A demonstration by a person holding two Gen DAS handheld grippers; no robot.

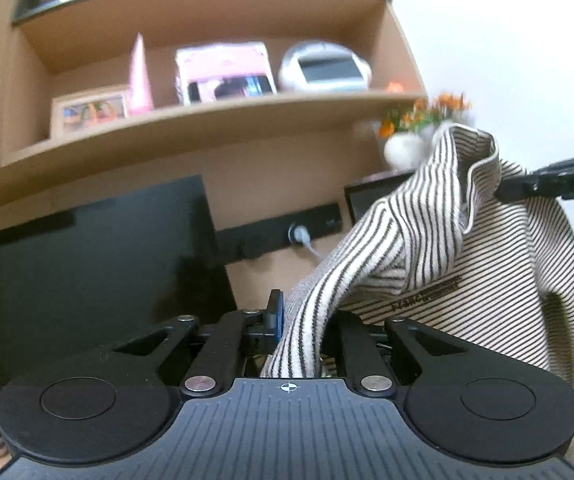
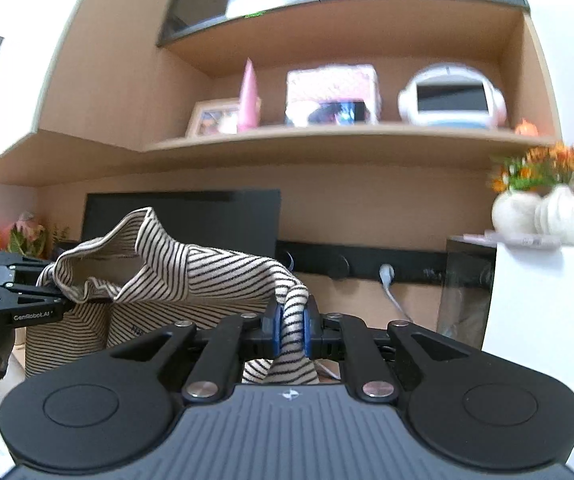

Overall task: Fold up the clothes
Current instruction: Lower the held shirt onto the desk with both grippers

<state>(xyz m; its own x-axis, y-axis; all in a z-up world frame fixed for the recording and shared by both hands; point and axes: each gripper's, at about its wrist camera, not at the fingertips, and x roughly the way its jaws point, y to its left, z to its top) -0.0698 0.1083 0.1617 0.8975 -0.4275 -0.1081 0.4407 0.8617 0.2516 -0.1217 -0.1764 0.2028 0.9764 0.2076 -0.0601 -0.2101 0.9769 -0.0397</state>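
A cream garment with thin black stripes (image 1: pixel 439 240) hangs in the air between my two grippers. My left gripper (image 1: pixel 301 320) is shut on one edge of it; the cloth drapes over the right finger and hides it. In the same view the right gripper (image 1: pixel 503 190) reaches in from the right edge and pinches the fabric's upper hem. From the right wrist, the striped garment (image 2: pixel 191 276) sags leftward from my right gripper (image 2: pixel 291 322), whose blue pads (image 2: pixel 277 322) clamp a fold. The left gripper (image 2: pixel 69 302) shows at the left edge, closed on the other end.
A black monitor (image 1: pixel 87 276) stands behind the left gripper. A wooden shelf (image 2: pixel 327 140) above carries a photo frame, a pink cone, a pink box and a white gadget. White vases with orange flowers (image 2: pixel 539 208) sit on a white cabinet at right. A black socket strip (image 2: pixel 367 268) runs along the wall.
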